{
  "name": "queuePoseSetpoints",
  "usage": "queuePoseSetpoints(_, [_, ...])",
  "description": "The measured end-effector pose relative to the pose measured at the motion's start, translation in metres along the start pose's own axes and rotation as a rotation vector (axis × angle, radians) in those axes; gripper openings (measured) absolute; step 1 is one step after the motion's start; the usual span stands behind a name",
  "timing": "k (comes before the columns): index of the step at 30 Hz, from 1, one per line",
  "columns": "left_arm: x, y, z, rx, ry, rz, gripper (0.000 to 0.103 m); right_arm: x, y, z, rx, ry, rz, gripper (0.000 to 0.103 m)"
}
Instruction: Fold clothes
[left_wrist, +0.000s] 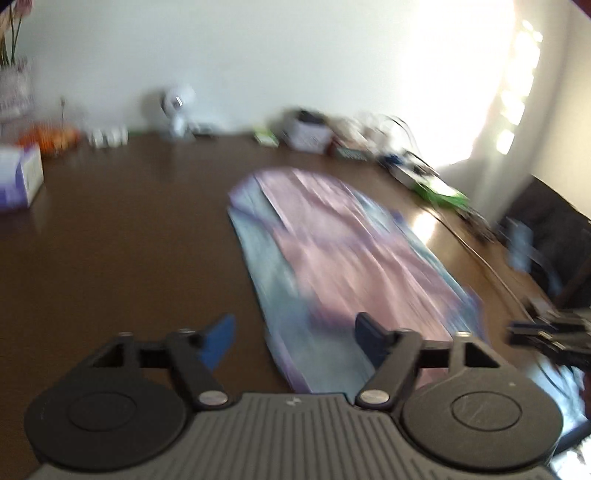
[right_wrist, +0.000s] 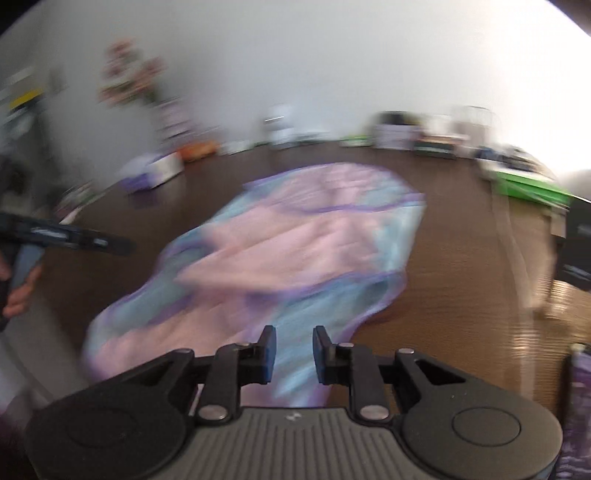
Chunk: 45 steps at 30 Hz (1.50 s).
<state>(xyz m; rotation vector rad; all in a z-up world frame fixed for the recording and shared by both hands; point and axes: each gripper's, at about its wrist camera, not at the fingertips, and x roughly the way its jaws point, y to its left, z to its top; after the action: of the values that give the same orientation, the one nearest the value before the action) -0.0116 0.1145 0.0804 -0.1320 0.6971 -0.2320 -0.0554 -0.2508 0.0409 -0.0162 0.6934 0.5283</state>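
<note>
Dark wood bench (left_wrist: 110, 229) carries the pink-and-blue garment (left_wrist: 332, 251) lying flat toward one o'clock, both the left tool (left_wrist: 291, 341) and right tool (right_wrist: 294, 350) empty with jaws apart, so a shallow pinch could drag its layers askew.
</note>
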Motion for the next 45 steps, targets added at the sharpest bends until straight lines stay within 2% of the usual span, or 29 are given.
queuePoseSetpoints(2, [0.033, 0.007, 0.032, -0.011, -0.003, 0.009, 0.076, 0.010, -0.014, 0.011, 0.020, 0.004, -0.063, 0.026])
queuePoseSetpoints(4, [0.072, 0.011, 0.056, -0.025, 0.024, 0.038, 0.077, 0.018, -0.019, 0.018, 0.017, 0.017, -0.085, 0.029])
queuePoseSetpoints(6, [0.111, 0.014, 0.077, -0.011, 0.047, 0.080, 0.077, 0.021, -0.013, 0.016, -0.004, 0.036, -0.057, 0.029])
queuePoseSetpoints(8, [0.145, 0.014, 0.088, 0.027, 0.060, 0.173, 0.077, 0.022, -0.006, 0.012, -0.028, 0.057, -0.023, 0.029])
queuePoseSetpoints(10, [0.169, 0.019, 0.095, 0.020, 0.074, 0.207, 0.073, 0.023, 0.001, 0.008, -0.051, 0.078, 0.012, 0.029])
queuePoseSetpoints(12, [0.181, 0.025, 0.098, 0.015, 0.081, 0.180, 0.052, 0.023, 0.013, -0.004, -0.067, 0.106, 0.044, 0.028])
queuePoseSetpoints(13, [0.184, 0.027, 0.099, 0.022, 0.072, 0.179, 0.022, 0.022, 0.020, -0.010, -0.074, 0.114, 0.056, 0.028])
queuePoseSetpoints(14, [0.185, 0.028, 0.099, 0.025, 0.068, 0.191, 0.003, 0.023, 0.023, -0.013, -0.080, 0.122, 0.063, 0.028])
queuePoseSetpoints(15, [0.184, 0.030, 0.100, 0.018, 0.068, 0.199, 0.002, 0.025, 0.025, -0.015, -0.085, 0.130, 0.068, 0.027])
queuePoseSetpoints(18, [0.173, 0.037, 0.095, 0.015, 0.052, 0.210, 0.001, 0.027, 0.031, -0.020, -0.111, 0.134, 0.050, 0.025])
queuePoseSetpoints(22, [0.141, 0.047, 0.074, 0.078, 0.059, 0.296, 0.001, 0.034, 0.021, -0.008, -0.132, 0.146, -0.009, 0.016])
queuePoseSetpoints(23, [0.129, 0.049, 0.065, 0.101, 0.065, 0.321, 0.001, 0.038, 0.016, -0.002, -0.144, 0.153, -0.030, 0.013])
queuePoseSetpoints(25, [0.097, 0.056, 0.045, 0.113, 0.085, 0.355, 0.001, 0.046, 0.006, 0.010, -0.168, 0.165, -0.072, 0.013])
queuePoseSetpoints(29, [0.021, 0.058, -0.009, 0.087, 0.133, 0.362, 0.002, 0.089, -0.011, 0.042, -0.259, 0.145, -0.183, 0.015])
queuePoseSetpoints(31, [-0.016, 0.056, -0.036, 0.057, 0.142, 0.366, 0.002, 0.090, -0.002, 0.054, -0.286, 0.116, -0.162, 0.015])
queuePoseSetpoints(34, [-0.055, 0.055, -0.059, 0.006, 0.148, 0.346, 0.008, 0.083, 0.014, 0.072, -0.321, 0.066, -0.109, 0.017])
queuePoseSetpoints(35, [-0.066, 0.056, -0.061, -0.007, 0.117, 0.344, 0.016, 0.074, 0.023, 0.071, -0.333, 0.054, -0.065, 0.019])
queuePoseSetpoints(36, [-0.076, 0.057, -0.060, -0.019, 0.070, 0.335, 0.023, 0.064, 0.032, 0.064, -0.337, 0.061, -0.014, 0.025])
queuePoseSetpoints(37, [-0.084, 0.059, -0.059, -0.029, 0.022, 0.318, 0.041, 0.057, 0.040, 0.055, -0.335, 0.078, 0.033, 0.026])
queuePoseSetpoints(38, [-0.088, 0.061, -0.058, -0.034, -0.020, 0.278, 0.045, 0.050, 0.045, 0.043, -0.327, 0.096, 0.063, 0.026])
queuePoseSetpoints(40, [-0.080, 0.063, -0.053, -0.031, -0.008, 0.181, 0.044, 0.039, 0.050, 0.018, -0.294, 0.130, 0.085, 0.025])
queuePoseSetpoints(42, [-0.064, 0.063, -0.051, -0.007, 0.036, 0.110, 0.043, 0.033, 0.051, -0.002, -0.241, 0.157, 0.060, 0.025])
queuePoseSetpoints(45, [-0.046, 0.061, -0.053, 0.010, 0.089, 0.058, 0.033, 0.026, 0.045, -0.022, -0.189, 0.139, 0.033, 0.024])
